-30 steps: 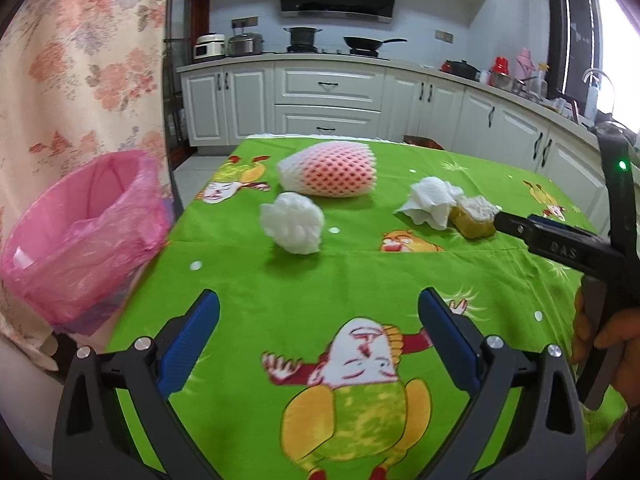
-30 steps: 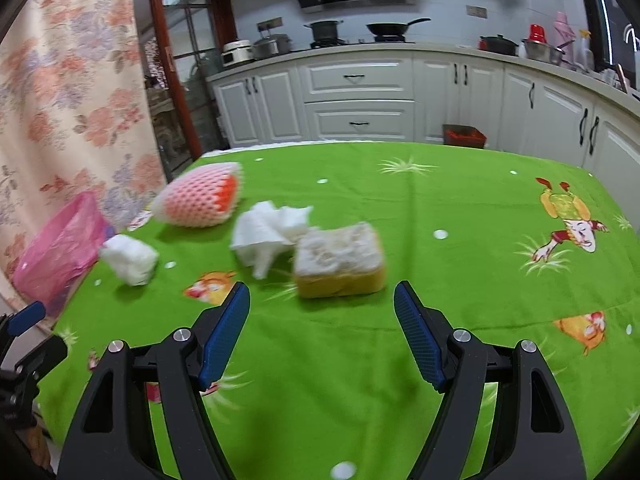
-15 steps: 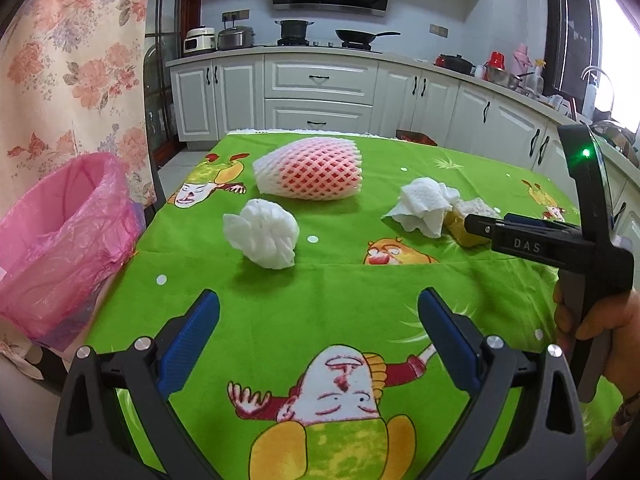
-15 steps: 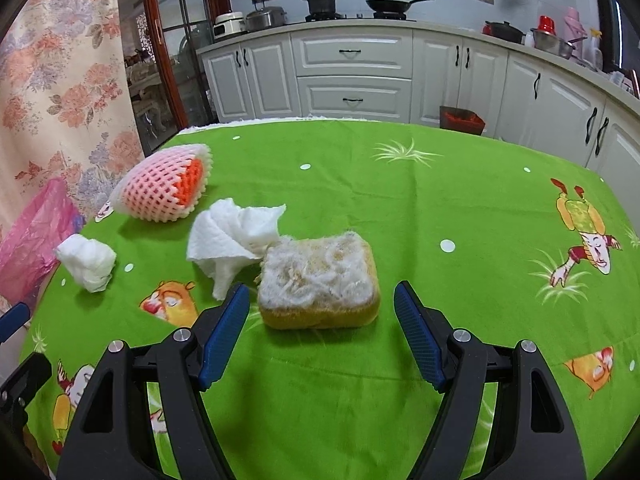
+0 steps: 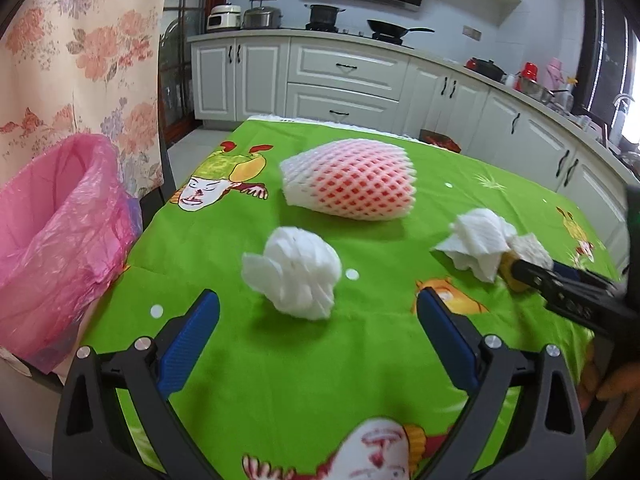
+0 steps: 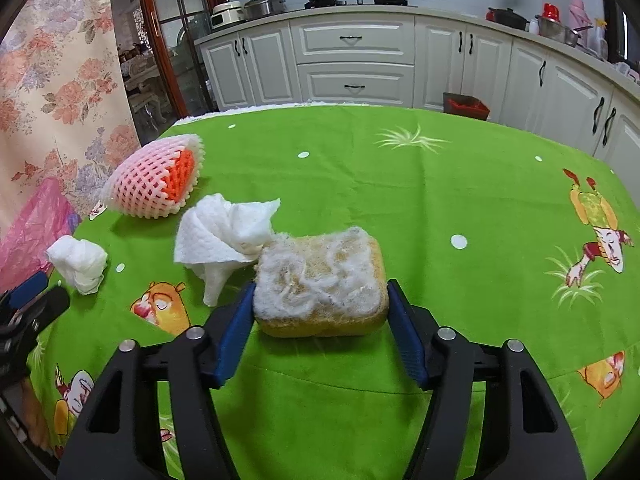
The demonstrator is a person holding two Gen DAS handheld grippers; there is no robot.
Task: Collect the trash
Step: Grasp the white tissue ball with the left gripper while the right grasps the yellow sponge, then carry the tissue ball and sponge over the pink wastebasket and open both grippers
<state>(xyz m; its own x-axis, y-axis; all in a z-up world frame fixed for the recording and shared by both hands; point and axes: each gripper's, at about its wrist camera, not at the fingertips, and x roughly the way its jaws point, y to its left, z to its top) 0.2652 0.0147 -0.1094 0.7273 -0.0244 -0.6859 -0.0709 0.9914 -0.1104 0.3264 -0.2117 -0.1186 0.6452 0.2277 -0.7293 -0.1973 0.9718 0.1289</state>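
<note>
While the yellow sponge with its matted white top lies out on the green cloth away from the table's edges, the right gripper has its blue pads flanking it on both sides, at or very near its ends, so the step in hand looks like the grab of this first piece of trash; the jaws are only as wide as the sponge and I cannot tell whether they already press it; the next move probably calls for a firm squeeze, a lift, and a carry across to the pink bag hanging off the table's left edge; a crumpled paper towel touches the sponge's far left corner and could drag along; nearer the left edge, the left gripper hovers spread wide and empty just short of a balled white tissue; beyond that lies a fruit in a foam net
</note>
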